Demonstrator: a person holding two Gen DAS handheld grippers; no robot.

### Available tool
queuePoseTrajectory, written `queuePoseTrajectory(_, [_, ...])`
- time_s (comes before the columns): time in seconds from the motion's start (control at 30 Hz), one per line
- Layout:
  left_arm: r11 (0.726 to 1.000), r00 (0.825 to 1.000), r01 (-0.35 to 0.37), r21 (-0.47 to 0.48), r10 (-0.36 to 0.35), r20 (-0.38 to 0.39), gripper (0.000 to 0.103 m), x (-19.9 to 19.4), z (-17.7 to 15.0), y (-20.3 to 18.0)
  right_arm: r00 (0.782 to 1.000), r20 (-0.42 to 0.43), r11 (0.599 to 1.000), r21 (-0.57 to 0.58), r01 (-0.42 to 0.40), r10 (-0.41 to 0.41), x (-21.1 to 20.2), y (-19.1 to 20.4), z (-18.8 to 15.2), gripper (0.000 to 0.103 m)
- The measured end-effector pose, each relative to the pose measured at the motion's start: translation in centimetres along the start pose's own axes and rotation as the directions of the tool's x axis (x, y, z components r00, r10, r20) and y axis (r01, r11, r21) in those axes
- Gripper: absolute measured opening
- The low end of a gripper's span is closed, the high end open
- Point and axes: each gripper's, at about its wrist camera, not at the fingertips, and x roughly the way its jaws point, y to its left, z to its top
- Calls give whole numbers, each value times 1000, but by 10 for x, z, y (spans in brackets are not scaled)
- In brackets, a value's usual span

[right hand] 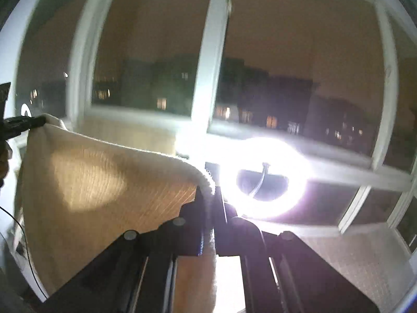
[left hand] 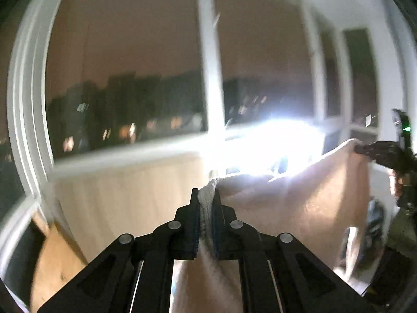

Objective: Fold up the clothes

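Window (left hand: pixel 125 78): largest thing in both views, white-framed, dark outside with lit buildings; landmark for the rest.
Cloth (right hand: pixel 86 182): cream, ribbed knit, probably a towel or garment, hung in the air in front of the window, below its sill line; top edge stretched between two corners and sagging a little in the middle, body hanging down out of view. Held up this way, likely to let it fall flat and show its full width before a fold.
Ring light (right hand: pixel 263 180): bright circle just below the window sill, to the right of the cloth in the right wrist view; washes out detail around it and shines through the weave.
Left hand-held gripper (left hand: pixel 206 195): closed on one top corner of the cloth, knit edge bunched between the pads; low in front of the window.
Right hand-held gripper (right hand: pixel 209 195): closed on the other top corner, cloth edge curling over its tips; also seen from the left wrist at far right (left hand: pixel 365 148), pinching that corner.
Step, as judged: spread-and-hold, no fold made yet.
Risk: small bite at each corner, could slip under a hard tug.
Blur: both views smeared, fine detail unclear.
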Motion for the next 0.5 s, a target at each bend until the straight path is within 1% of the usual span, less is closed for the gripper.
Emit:
queuePoseTrajectory(0.03, [999, 998, -43, 0, 43, -56, 7, 34, -17, 3, 999, -39, 1000, 5, 5, -5, 30, 1, -10, 5])
queuePoseTrajectory(0.07, [997, 991, -78, -8, 76, -109, 7, 69, -35, 7, 996, -84, 1000, 27, -4, 6, 65, 1, -23, 5])
queuePoseTrajectory(0.1, [993, 981, -114, -13, 110, -162, 8, 104, -54, 11, 992, -127, 999, 49, -13, 19, 101, 1, -35, 5])
queuePoseTrajectory(0.13, [988, 965, -154, 5, 151, -216, 11, 141, -71, 14, 981, -190, 999, 34, -21, 27, 146, 8, -53, 6])
queuePoseTrajectory(0.17, [984, 942, -175, -23, 161, -295, 11, 176, -95, 22, 967, -253, 999, 19, -30, 34, 191, 14, -70, 6])
queuePoseTrajectory(0.2, [979, 913, -199, -50, 167, -372, 10, 211, -120, 29, 945, -327, 1000, 19, -21, 26, 222, 19, -87, 7])
queuePoseTrajectory(0.23, [972, 880, -223, -76, 168, -445, 7, 244, -144, 36, 917, -399, 1000, 19, -12, 18, 253, 23, -104, 7])
queuePoseTrajectory(0.27, [962, 862, -239, -132, 147, -485, 4, 259, -162, 45, 887, -459, 999, 42, -19, 36, 273, 26, -123, 7])
queuePoseTrajectory(0.3, [954, 851, -250, -168, 134, -508, 4, 267, -178, 52, 883, -468, 998, 53, -18, 41, 277, 27, -133, 7])
queuePoseTrajectory(0.33, [948, 847, -258, -188, 128, -516, 4, 265, -188, 55, 888, -457, 998, 59, -28, 52, 270, 28, -143, 7])
queuePoseTrajectory(0.37, [943, 849, -251, -218, 106, -518, 4, 253, -197, 62, 884, -461, 996, 80, -47, 79, 261, 19, -149, 13])
queuePoseTrajectory(0.4, [944, 854, -231, -234, 82, -514, 4, 242, -197, 62, 880, -464, 993, 100, -66, 105, 253, 10, -154, 16])
queuePoseTrajectory(0.43, [945, 859, -211, -249, 58, -508, 4, 229, -197, 62, 875, -467, 989, 121, -85, 132, 244, 0, -160, 18])
queuePoseTrajectory(0.47, [949, 869, -194, -248, 50, -491, 4, 208, -194, 60, 870, -470, 986, 143, -92, 149, 228, -4, -168, 22])
queuePoseTrajectory(0.5, [953, 879, -177, -246, 40, -475, 4, 187, -192, 58, 862, -479, 982, 162, -100, 167, 211, -5, -180, 30])
